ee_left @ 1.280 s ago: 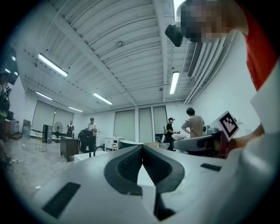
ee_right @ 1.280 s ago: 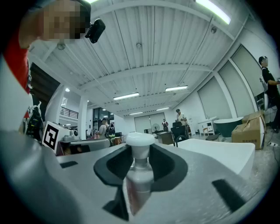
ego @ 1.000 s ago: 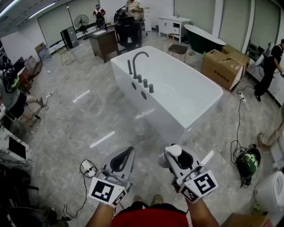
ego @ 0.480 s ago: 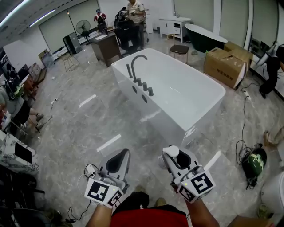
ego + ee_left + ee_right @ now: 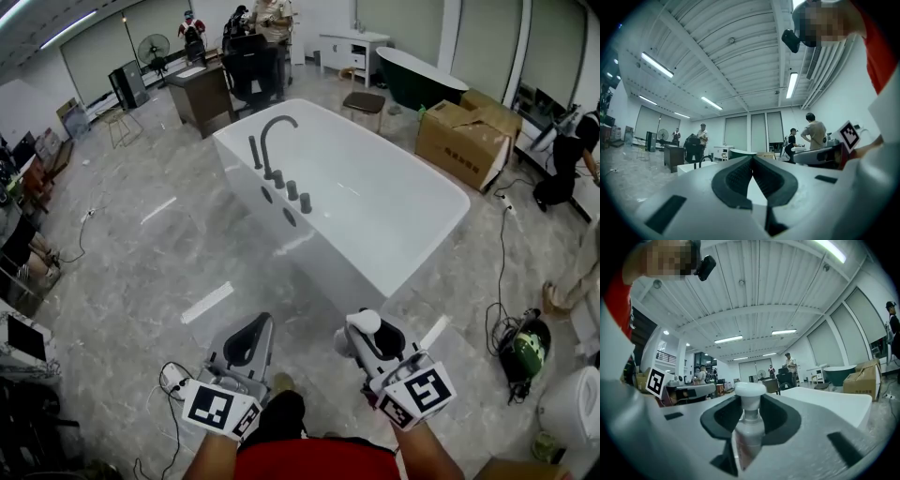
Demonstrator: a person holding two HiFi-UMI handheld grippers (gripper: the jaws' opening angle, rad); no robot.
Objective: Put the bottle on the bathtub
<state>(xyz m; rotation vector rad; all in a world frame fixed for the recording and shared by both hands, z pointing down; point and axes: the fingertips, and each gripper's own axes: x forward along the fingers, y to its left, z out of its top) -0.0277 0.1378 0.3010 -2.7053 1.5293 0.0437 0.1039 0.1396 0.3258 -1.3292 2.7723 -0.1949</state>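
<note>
A white freestanding bathtub [image 5: 375, 202] with a dark faucet [image 5: 272, 136] on its rim stands on the floor ahead of me. My right gripper [image 5: 364, 328] is shut on a white bottle [image 5: 748, 427] with a white cap [image 5: 364, 322], held upright between the jaws, short of the tub's near end. The bathtub [image 5: 834, 401] shows beyond the bottle in the right gripper view. My left gripper [image 5: 251, 339] is shut and holds nothing; its pads [image 5: 740, 176] meet at the tip in the left gripper view, with the tub [image 5: 696, 167] far behind.
Cardboard boxes [image 5: 459, 141] sit right of the tub. A dark bathtub [image 5: 417, 80] and white cabinet [image 5: 352, 47] stand at the back. Several people stand around a desk [image 5: 202, 94] at the rear. Cables and a green device [image 5: 520, 342] lie on the floor at right.
The view has shifted: the tub sits slightly further left and nearer. Both grippers keep the same pose, the bottle still held in the right one.
</note>
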